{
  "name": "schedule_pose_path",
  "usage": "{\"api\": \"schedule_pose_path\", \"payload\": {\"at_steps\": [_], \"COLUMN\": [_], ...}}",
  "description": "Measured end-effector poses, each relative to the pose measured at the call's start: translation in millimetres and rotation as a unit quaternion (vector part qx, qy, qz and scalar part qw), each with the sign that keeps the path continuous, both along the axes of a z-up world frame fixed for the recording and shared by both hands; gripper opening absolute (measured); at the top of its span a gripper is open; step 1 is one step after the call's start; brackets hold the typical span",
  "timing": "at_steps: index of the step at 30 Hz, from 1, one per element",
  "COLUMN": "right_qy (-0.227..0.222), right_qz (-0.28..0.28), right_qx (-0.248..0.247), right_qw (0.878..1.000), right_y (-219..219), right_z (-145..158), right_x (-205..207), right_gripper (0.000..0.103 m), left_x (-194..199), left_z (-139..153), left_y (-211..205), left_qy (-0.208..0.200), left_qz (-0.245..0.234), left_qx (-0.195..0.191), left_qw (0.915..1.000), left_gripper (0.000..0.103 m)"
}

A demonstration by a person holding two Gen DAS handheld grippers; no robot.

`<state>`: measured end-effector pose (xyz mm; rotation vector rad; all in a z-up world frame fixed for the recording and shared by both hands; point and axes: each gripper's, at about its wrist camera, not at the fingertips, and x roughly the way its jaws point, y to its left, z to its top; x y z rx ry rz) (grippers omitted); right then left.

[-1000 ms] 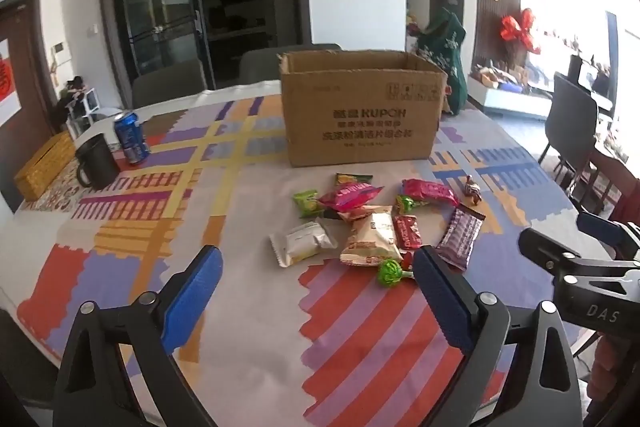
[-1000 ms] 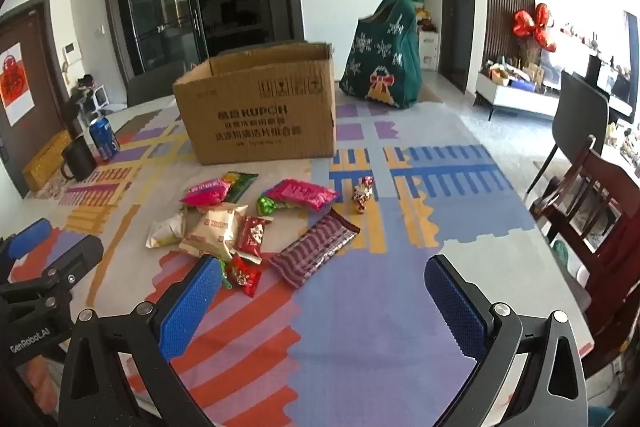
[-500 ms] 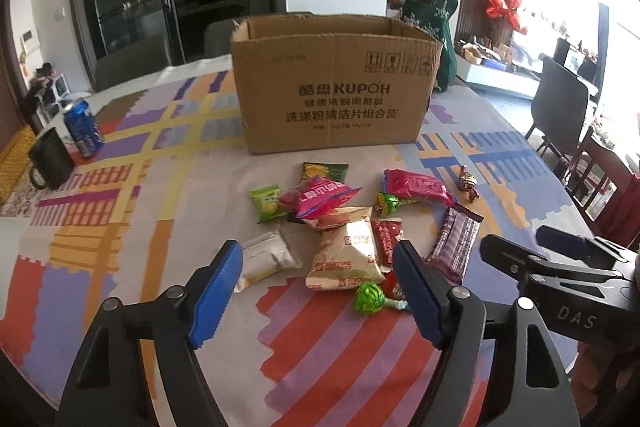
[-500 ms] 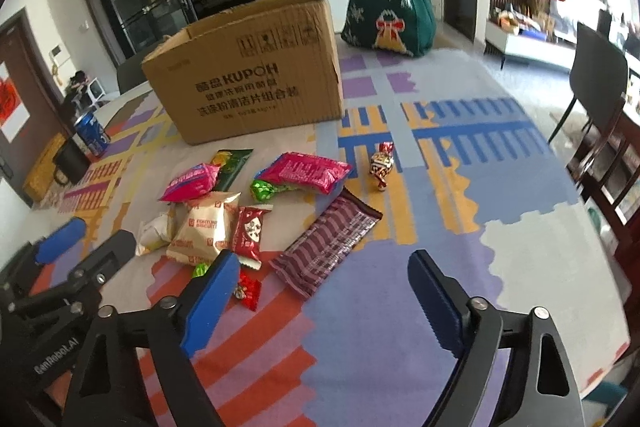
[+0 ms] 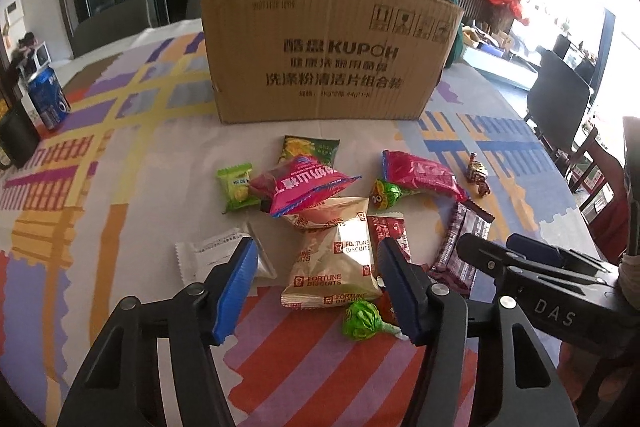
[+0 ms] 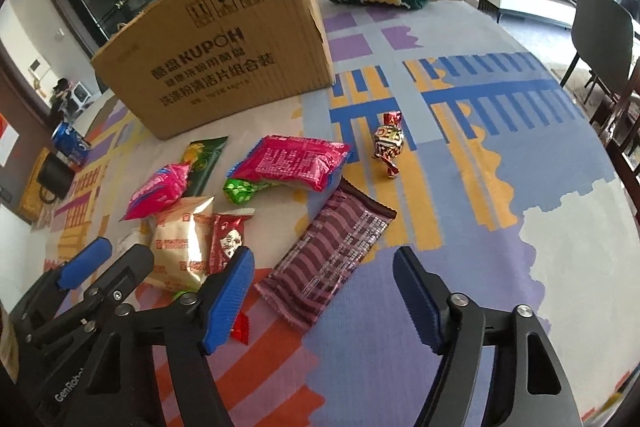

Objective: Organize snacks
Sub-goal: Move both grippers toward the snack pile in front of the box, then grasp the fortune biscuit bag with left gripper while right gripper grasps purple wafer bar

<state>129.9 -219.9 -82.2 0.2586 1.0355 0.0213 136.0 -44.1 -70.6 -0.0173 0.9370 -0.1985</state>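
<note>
Hidden: white packet (image 5: 208, 255) partly behind the left gripper's (image 5: 316, 287) finger; red candy (image 6: 240, 327) mostly behind the right gripper's (image 6: 324, 299) finger.
Change: both grippers are lower and nearer the snacks than a second ago; the box (image 5: 324, 55) looms larger.
Count: one box, about a dozen snacks, one can (image 5: 48, 101).
Jaws: both pairs apart, holding nothing.
Snacks: loose on the counter (image 5: 120, 163) before the box; biscuit bag (image 5: 336, 263) between the left jaws, purple bar (image 6: 332, 251) between the right.

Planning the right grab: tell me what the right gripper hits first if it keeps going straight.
Most likely the purple striped bar: it lies between the open right gripper fingers, just ahead. Depth is unclear, so it may meet the tablecloth beside it.
</note>
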Motion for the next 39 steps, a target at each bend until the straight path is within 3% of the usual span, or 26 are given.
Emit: {"api": "schedule_pose_path", "payload": {"at_steps": [12,19,33,39], "right_qy": [0.028,0.023,0.020,0.014], "right_qz": [0.011,0.013,0.056,0.064], "right_qx": [0.004,-0.009,-0.104,-0.096], "right_qw": [1.000,1.000,0.993,0.993], "right_y": [6.3,10.4,32.1,29.3], "right_z": [-17.4,-17.4,-21.8,-20.4], "right_x": [15.8,25.7,39.7,35.0], "right_gripper": [0.065,0.061,0.054,0.043], "left_x": [18.5,27.2,38.2,30.3], "left_z": [-19.7,-27.7,-35.3,-27.0], "left_y": [-5.9,-4.7,-4.9,-7.2], "left_qy": [0.034,0.050,0.073,0.059], "left_qz": [-0.008,-0.006,-0.010,-0.012], "left_qx": [-0.008,-0.020,-0.039,-0.035], "left_qw": [0.9994,0.9985,0.9965,0.9975], "left_gripper": [0.054,0.050,0.040,0.040]}}
